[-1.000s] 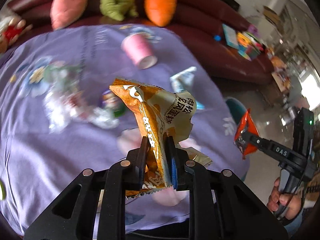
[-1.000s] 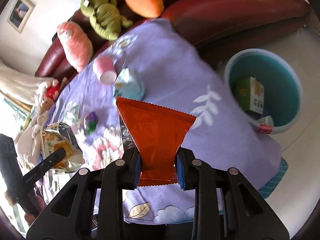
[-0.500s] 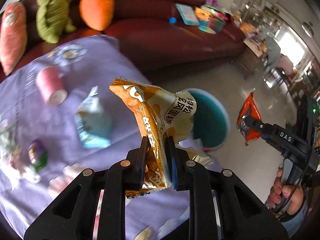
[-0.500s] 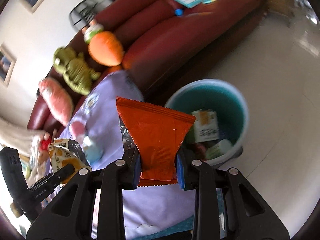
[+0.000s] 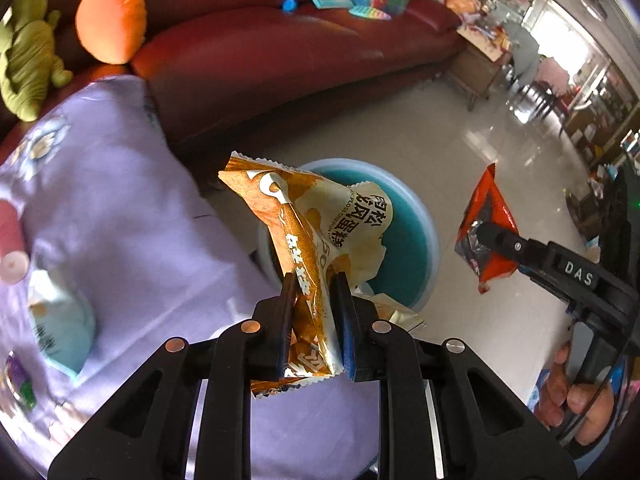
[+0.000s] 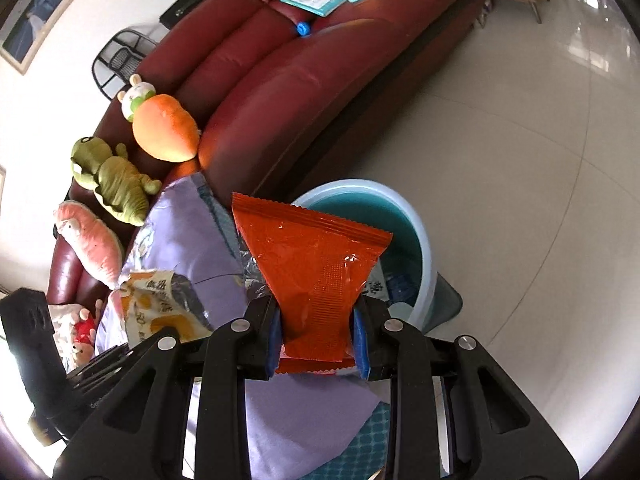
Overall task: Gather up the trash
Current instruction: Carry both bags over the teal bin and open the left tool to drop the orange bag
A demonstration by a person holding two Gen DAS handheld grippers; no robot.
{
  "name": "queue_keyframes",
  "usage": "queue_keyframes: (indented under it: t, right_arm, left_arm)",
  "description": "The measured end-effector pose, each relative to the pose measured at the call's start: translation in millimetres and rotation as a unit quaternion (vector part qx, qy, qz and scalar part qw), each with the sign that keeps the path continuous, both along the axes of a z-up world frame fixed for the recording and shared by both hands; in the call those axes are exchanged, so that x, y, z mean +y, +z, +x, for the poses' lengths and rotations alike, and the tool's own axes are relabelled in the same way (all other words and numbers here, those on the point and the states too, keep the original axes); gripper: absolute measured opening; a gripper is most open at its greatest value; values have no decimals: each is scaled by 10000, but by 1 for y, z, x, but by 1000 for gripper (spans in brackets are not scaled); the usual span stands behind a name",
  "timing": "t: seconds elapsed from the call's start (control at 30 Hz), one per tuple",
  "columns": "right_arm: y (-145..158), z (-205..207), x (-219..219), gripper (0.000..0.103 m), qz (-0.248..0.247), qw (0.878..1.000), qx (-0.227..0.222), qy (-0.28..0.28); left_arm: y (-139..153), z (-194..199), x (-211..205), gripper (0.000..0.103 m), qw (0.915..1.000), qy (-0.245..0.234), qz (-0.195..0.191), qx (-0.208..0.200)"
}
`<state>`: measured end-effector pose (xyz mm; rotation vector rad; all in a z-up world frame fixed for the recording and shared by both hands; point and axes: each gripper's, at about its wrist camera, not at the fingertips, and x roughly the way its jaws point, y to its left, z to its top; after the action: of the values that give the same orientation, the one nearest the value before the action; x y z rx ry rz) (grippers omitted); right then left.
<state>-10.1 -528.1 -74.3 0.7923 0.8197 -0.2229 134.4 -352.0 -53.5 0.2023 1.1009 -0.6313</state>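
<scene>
My left gripper (image 5: 314,280) is shut on an orange and white snack wrapper (image 5: 312,224), held up in front of the blue trash bin (image 5: 420,232) on the floor. My right gripper (image 6: 316,312) is shut on a red wrapper (image 6: 316,264), held above the near edge of the same bin (image 6: 416,236). The red wrapper also shows in the left wrist view (image 5: 488,232), right of the bin. The orange wrapper shows at the left of the right wrist view (image 6: 160,304). Trash lies inside the bin.
A table with a purple cloth (image 5: 120,220) stands left of the bin; a pink cup (image 5: 12,248) and a light blue packet (image 5: 60,328) lie on it. A dark red sofa (image 5: 280,48) with plush toys (image 6: 164,132) stands behind. Tiled floor (image 6: 520,160) lies to the right.
Both grippers have swung right, away from the table and toward the bin, each still holding its wrapper. The bin is now nearer and more central in both views.
</scene>
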Motion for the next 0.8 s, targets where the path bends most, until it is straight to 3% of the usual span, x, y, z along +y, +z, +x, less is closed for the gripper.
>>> queue_keyframes:
  t: [0.37, 0.4, 0.47, 0.57, 0.8]
  right_arm:
    - [-11, 14, -26, 27, -122, 9996, 239, -121]
    - [-12, 14, -27, 27, -125, 9995, 249, -134]
    - [-13, 14, -30, 27, -131, 9994, 273, -149]
    - [-15, 15, -29, 27, -122, 9994, 309, -137]
    - [-14, 20, -25, 27, -159, 9993, 328, -62]
  left_arm:
    - [-49, 27, -41, 25, 9988, -277, 125, 380]
    - [-53, 28, -43, 28, 9986, -309, 126, 410]
    - [-60, 30, -47, 52, 9985, -317, 169, 423]
    - [-65, 30, -44, 70, 9984, -270, 215, 442]
    - [-62, 32, -32, 81, 9990, -69, 160, 411]
